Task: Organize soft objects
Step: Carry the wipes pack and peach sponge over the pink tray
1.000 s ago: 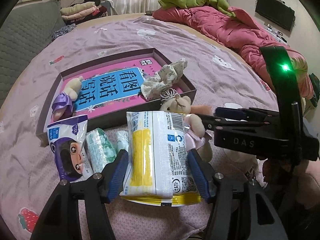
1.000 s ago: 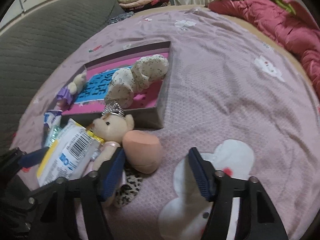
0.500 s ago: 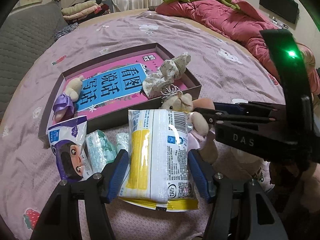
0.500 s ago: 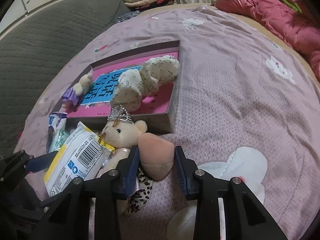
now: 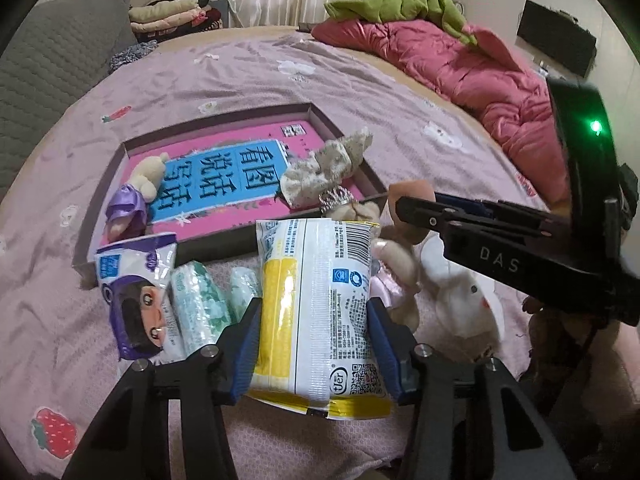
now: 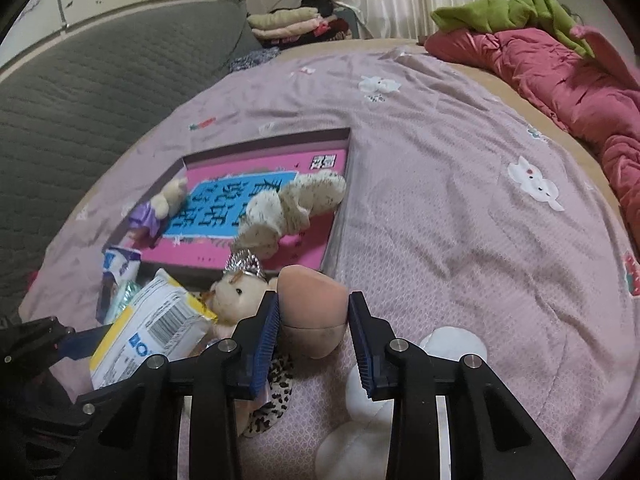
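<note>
My right claw [image 6: 314, 334]: clamped on peach sponge [image 6: 312, 300]; my left claw [image 5: 314, 344]: jaws closing around yellow-white packet [image 5: 320, 312]. Beyond: shallow box [image 5: 320, 118], pink-lined, on lilac bedsheet [image 6: 440, 240]; red quilt [image 5: 460, 64]; grey sofa [image 6: 80, 100]

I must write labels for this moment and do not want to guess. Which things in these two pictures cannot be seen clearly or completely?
- Leopard-print item, right wrist view: mostly hidden behind the right gripper's fingers; what it is cannot be told.
- Crowned teddy bear, left wrist view: body hidden behind the tissue pack.
- White plush toy, left wrist view: partly covered by the right gripper.
- Fine print on the tissue pack: too small to read.
</note>
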The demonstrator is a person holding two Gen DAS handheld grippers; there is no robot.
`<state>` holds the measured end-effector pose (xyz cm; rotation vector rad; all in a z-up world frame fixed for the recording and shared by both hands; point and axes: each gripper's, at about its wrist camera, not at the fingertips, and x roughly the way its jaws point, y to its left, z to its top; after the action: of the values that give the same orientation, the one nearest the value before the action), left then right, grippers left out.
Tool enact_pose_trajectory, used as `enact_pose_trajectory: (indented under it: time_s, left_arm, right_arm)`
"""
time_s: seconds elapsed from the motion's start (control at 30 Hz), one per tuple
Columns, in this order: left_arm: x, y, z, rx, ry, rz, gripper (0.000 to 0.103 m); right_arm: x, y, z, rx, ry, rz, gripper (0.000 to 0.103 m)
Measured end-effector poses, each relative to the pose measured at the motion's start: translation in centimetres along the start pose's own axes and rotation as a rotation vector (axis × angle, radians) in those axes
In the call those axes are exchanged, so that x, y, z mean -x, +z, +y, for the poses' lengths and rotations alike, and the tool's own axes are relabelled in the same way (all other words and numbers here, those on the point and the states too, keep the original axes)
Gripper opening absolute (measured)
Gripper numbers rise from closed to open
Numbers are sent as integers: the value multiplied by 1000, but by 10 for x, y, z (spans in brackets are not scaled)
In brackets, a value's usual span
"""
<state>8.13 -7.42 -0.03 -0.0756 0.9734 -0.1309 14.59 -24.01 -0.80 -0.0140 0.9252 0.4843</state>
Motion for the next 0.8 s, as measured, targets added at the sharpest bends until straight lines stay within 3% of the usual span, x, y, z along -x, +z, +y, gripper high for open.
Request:
enact_pose_trajectory:
  time_s: [0.4, 0.8]
  left_arm:
    - [32, 16, 15, 39, 6, -95, 51]
    - [31, 23, 54, 105, 51, -132, 51]
  right_arm:
    - [14, 6, 15, 46, 25, -69, 36]
    - [14, 13, 44, 109, 69, -122, 36]
